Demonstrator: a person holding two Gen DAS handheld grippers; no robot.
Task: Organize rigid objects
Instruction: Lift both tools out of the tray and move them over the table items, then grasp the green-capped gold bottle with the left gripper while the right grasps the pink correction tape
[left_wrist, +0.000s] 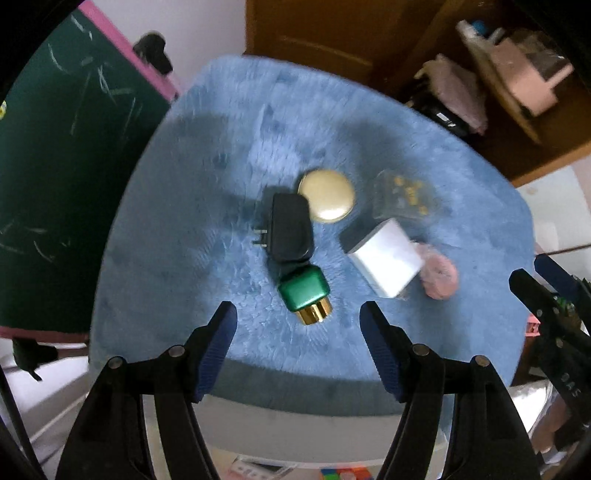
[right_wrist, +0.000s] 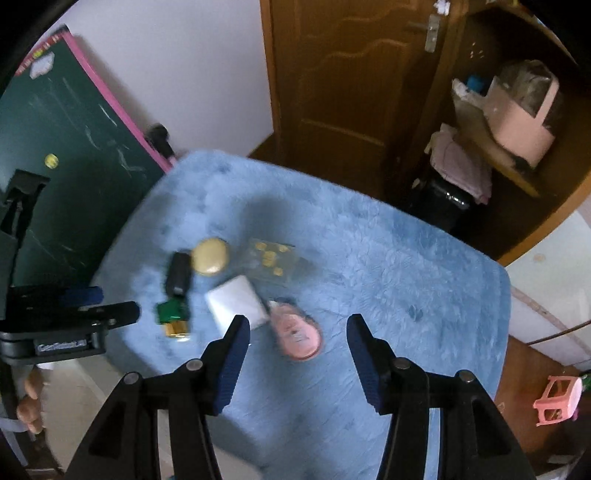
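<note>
On a blue fluffy mat (left_wrist: 184, 206) lie a green bottle with a gold cap (left_wrist: 306, 291), a black plug adapter (left_wrist: 290, 230), a round gold tin (left_wrist: 327, 195), a clear case with gold bits (left_wrist: 404, 199), a white box (left_wrist: 386, 256) and a pink object (left_wrist: 439, 275). My left gripper (left_wrist: 298, 325) is open, above the mat's near edge just short of the green bottle. My right gripper (right_wrist: 297, 338) is open over the pink object (right_wrist: 297, 332), with the white box (right_wrist: 236, 301) and green bottle (right_wrist: 171, 314) to its left. Both grippers are empty.
A green chalkboard with a pink frame (left_wrist: 55, 166) leans at the left. A wooden door (right_wrist: 340, 85) and a shelf unit with a pink container (right_wrist: 517, 122) stand behind the mat. A pink stool (right_wrist: 556, 402) sits on the floor at the right.
</note>
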